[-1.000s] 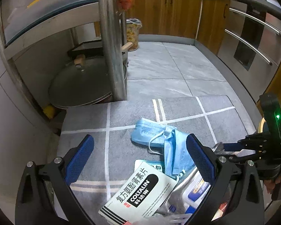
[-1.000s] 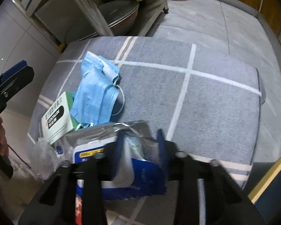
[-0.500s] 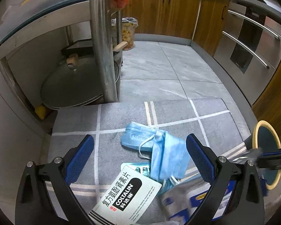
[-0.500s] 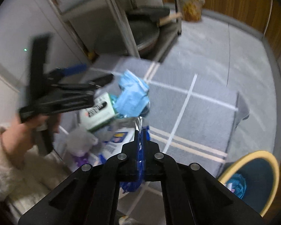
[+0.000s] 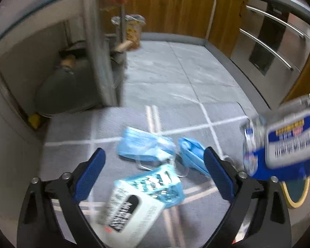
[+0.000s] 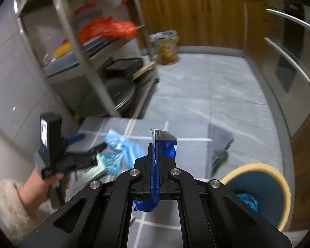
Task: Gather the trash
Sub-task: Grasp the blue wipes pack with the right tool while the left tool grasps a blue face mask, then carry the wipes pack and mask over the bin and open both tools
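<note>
The right gripper [image 6: 154, 155] has its fingers pressed fully together on the crimped edge of a blue and silver wipes pack [image 6: 162, 142], which hangs in the air with its foil end standing up just beyond the fingertips and its body drooping below them. In the left wrist view the same wipes pack [image 5: 283, 142] floats to the right of the left gripper [image 5: 153, 169], whose blue-padded fingers are spread wide and hold nothing.

Just beside and below the right fingers, to their right, sits the yellow-rimmed bin [image 6: 256, 194], with something blue already inside. The step in hand, as I judge it, is dropping the pack there. To do it well, carry the pack until its hanging body is over the bin's opening, not its rim, then part the fingers; the pack is floppy and gripped only by an edge, so a hasty swing could fling it wide.

Between and just ahead of the left fingers lies a white medicine box [image 5: 132, 206] on the grey mat [image 5: 72, 128]; beyond it lie crumpled blue face masks [image 5: 144, 146]. These look like the next pickups. Farther off stands a metal shelf rack [image 6: 88, 66], then the wooden cabinets [image 6: 196, 16].
</note>
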